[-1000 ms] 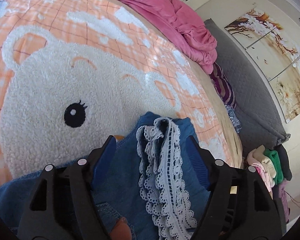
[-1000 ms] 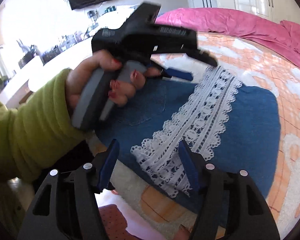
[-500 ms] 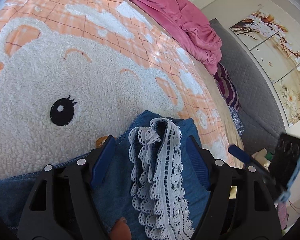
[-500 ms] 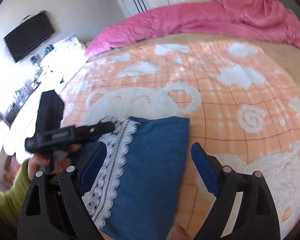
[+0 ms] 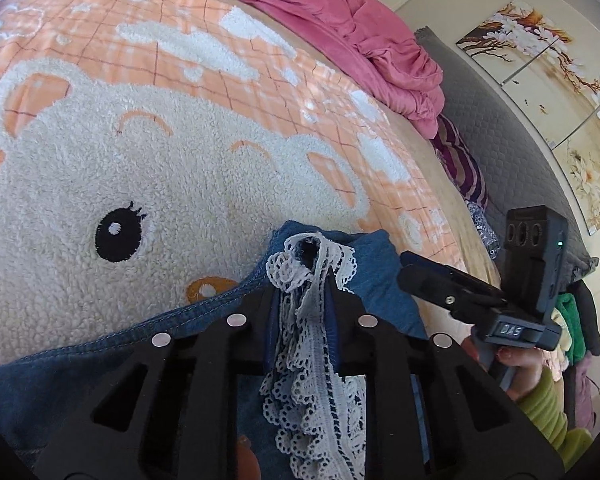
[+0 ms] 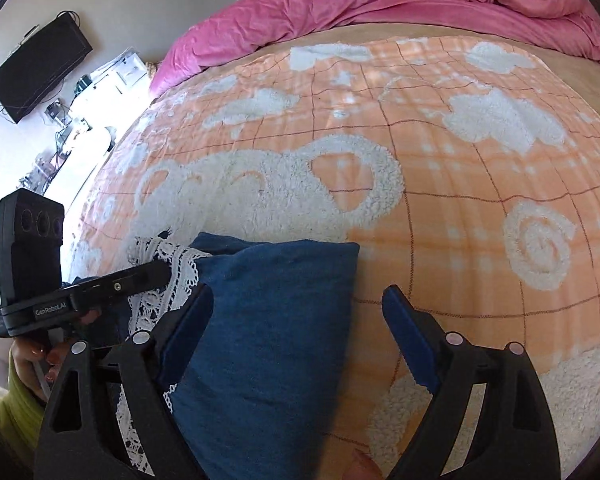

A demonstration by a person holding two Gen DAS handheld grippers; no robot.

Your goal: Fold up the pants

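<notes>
The blue denim pants [image 6: 268, 320] lie partly folded on the orange bear-print blanket [image 6: 440, 184], near its front edge, with a white lace trim [image 5: 316, 360] running along their left side. The step in hand looks like securing two grips before lifting the pants over into the next fold. To do it well, the left gripper [image 5: 302, 300] should keep its pinch firm on both lace and denim, since lace alone could stretch or slip, while the right gripper [image 6: 296, 312] should bite the opposite edge at a matching place so the fold line comes out straight. The left jaws have just been closing and now pinch the bunched lace and the denim under it. The right jaws have opened wide; they straddle the right edge of the pants without pressing it, one finger [image 6: 188, 320] over the denim, the other over bare blanket. Both grippers tilt down toward the bed, side by side and close together.
</notes>
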